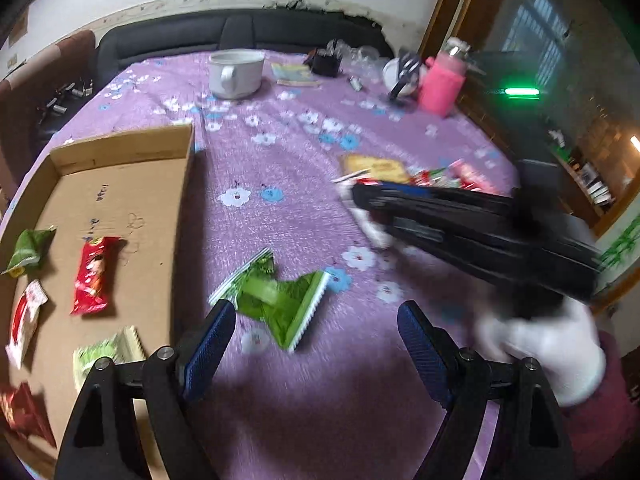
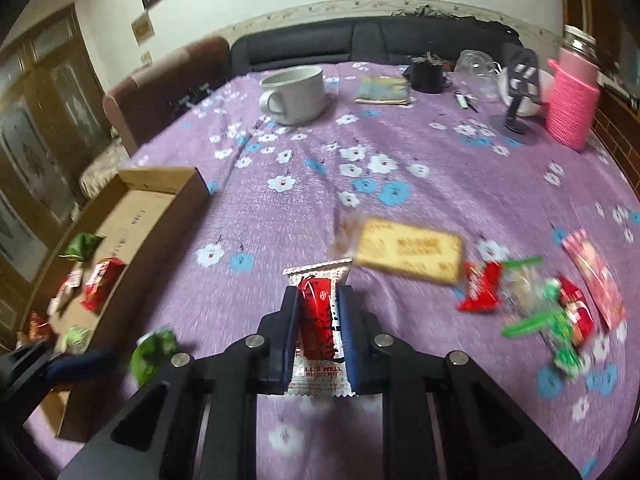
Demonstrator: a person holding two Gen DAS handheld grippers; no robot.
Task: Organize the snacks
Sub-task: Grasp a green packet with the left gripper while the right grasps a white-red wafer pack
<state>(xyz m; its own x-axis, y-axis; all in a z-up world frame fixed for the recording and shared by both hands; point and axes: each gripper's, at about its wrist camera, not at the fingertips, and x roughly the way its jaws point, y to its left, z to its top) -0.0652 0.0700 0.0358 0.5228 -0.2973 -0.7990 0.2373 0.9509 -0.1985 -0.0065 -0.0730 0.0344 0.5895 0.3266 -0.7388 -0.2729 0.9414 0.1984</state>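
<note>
My left gripper [image 1: 316, 320] is open just above a green snack packet [image 1: 280, 300] on the purple cloth, beside the cardboard box [image 1: 120, 152]. The box holds several snacks, among them a red packet [image 1: 94, 276]. My right gripper [image 2: 320, 300] is shut on a red-and-white snack packet [image 2: 318, 328] and holds it above the table. It shows in the left wrist view [image 1: 362, 200] as a black bar coming in from the right. A pile of loose snacks [image 2: 540, 296] and a yellow biscuit packet [image 2: 412, 250] lie to its right.
A white mug [image 2: 294, 94], a booklet [image 2: 384, 90], a black pot [image 2: 428, 72], a glass jar [image 2: 476, 66], a phone stand [image 2: 518, 92] and a pink-sleeved jar [image 2: 572, 100] stand at the table's far side. A dark sofa [image 2: 360, 40] runs behind.
</note>
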